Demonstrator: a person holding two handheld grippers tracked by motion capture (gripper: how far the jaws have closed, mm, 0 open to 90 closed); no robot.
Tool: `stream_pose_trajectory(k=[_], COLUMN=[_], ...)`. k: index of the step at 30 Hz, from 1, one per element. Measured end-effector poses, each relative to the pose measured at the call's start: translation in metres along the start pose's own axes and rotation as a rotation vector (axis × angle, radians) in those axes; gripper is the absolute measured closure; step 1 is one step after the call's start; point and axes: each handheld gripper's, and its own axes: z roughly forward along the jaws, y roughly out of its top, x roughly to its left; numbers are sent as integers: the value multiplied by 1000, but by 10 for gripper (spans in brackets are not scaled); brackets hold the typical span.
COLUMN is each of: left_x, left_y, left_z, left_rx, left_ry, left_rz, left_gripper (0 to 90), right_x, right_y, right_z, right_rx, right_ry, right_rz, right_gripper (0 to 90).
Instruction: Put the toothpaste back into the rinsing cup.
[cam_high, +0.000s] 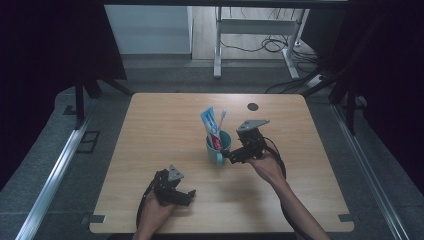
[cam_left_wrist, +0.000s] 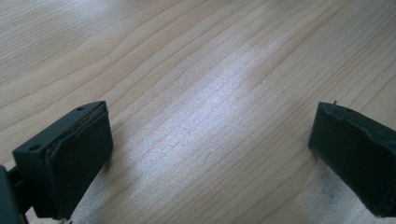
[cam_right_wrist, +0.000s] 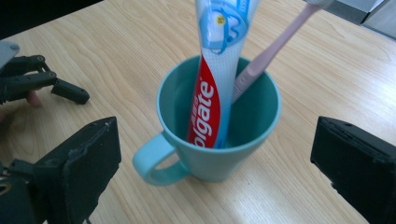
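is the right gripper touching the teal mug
Apart. In the right gripper view the right gripper has its jaws spread wide, with bare table showing between each pad and the teal mug.

My two grippers, left (cam_high: 186, 195) and right (cam_high: 232, 156), are black, each with a grey three-cornered plate, a black cable and blocky pads.

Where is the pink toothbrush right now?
The pink toothbrush stands tilted inside the teal ceramic mug near the middle of the wooden table, beside the red and white toothpaste tube, just ahead of the right gripper and its open jaws.
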Motion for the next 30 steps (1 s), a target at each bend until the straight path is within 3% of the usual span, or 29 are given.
stream_pose_trajectory(k=[30], left_x=[0], left_y=[0], left_z=[0], left_rx=[0], left_ry=[0], left_rz=[0], left_gripper=[0], right_x=[-14], right_y=[-41], right_z=[-34], right_rx=[18], right_ry=[-31], right_rz=[39], right_gripper=[12])
